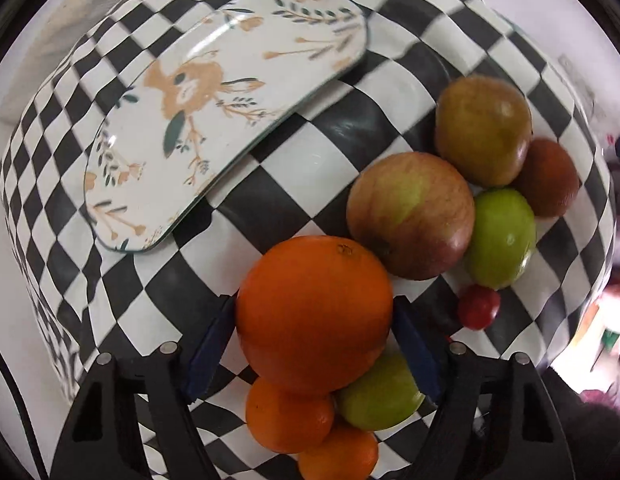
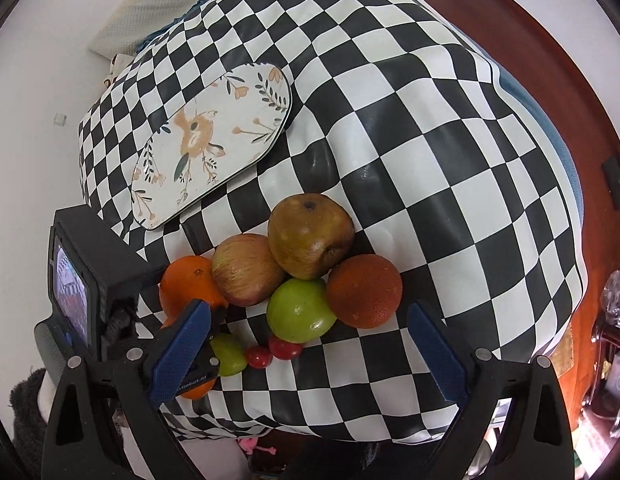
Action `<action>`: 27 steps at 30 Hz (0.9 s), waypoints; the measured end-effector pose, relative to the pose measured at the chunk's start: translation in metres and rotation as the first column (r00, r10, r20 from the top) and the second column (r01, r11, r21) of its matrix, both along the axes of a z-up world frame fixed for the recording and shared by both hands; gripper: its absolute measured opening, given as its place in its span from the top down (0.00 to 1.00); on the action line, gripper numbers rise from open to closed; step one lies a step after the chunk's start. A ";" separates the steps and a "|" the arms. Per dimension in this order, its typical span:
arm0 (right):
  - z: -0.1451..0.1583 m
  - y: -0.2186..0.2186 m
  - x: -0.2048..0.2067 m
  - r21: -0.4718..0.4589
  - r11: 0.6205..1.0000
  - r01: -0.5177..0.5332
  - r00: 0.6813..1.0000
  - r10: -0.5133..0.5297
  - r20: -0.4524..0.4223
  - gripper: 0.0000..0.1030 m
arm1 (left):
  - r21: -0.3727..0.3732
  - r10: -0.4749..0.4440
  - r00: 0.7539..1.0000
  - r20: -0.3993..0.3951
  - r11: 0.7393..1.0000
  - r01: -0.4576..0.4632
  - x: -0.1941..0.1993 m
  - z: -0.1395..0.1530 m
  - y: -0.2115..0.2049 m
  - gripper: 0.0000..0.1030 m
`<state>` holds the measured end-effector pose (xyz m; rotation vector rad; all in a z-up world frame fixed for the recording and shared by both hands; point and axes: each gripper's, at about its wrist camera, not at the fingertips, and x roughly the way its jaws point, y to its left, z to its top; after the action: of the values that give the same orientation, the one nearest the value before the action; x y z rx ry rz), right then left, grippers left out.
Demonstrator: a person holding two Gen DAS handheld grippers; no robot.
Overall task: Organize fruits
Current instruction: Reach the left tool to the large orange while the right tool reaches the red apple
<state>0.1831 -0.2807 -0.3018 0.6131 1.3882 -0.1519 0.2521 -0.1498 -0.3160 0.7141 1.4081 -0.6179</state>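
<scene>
My left gripper [image 1: 314,350] is shut on a big orange [image 1: 314,312] and holds it over the checkered cloth. Below it lie two small oranges [image 1: 287,416] and a green fruit [image 1: 380,396]. To the right sit a red-green apple [image 1: 410,214], a brownish pear-like fruit [image 1: 482,130], a green apple [image 1: 502,238], a russet orange fruit [image 1: 548,178] and a cherry tomato [image 1: 478,306]. The flowered oblong plate [image 1: 225,104] lies empty at upper left. My right gripper [image 2: 310,354] is open above the pile, with the green apple [image 2: 299,310] and two cherry tomatoes [image 2: 285,347] between its fingers.
The checkered cloth [image 2: 450,160] covers a rounded table with a wooden rim [image 2: 550,40] at right. The left gripper's body and screen [image 2: 81,280] stand left of the pile. A white wall lies at left, clutter at far right.
</scene>
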 end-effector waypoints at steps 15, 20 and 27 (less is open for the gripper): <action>-0.052 0.029 0.026 0.345 0.921 0.182 0.979 -0.138 -0.150 0.24 | -0.167 0.552 0.822 -0.138 0.805 -0.569 0.062 0.008 0.096 0.26; -0.070 0.038 0.047 0.300 0.938 0.173 0.973 -0.115 -0.202 0.25 | -0.155 0.584 0.793 -0.173 0.779 -0.608 0.070 0.008 0.129 0.26; -0.082 0.038 0.067 0.206 0.960 0.191 0.948 -0.126 -0.291 0.25 | -0.134 0.587 0.789 -0.183 0.780 -0.612 0.078 -0.008 0.145 0.26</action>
<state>0.2502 -0.2424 -0.3837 0.9282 1.6396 -0.2128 0.3304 -0.0050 -0.3236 0.0428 1.5703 -0.2792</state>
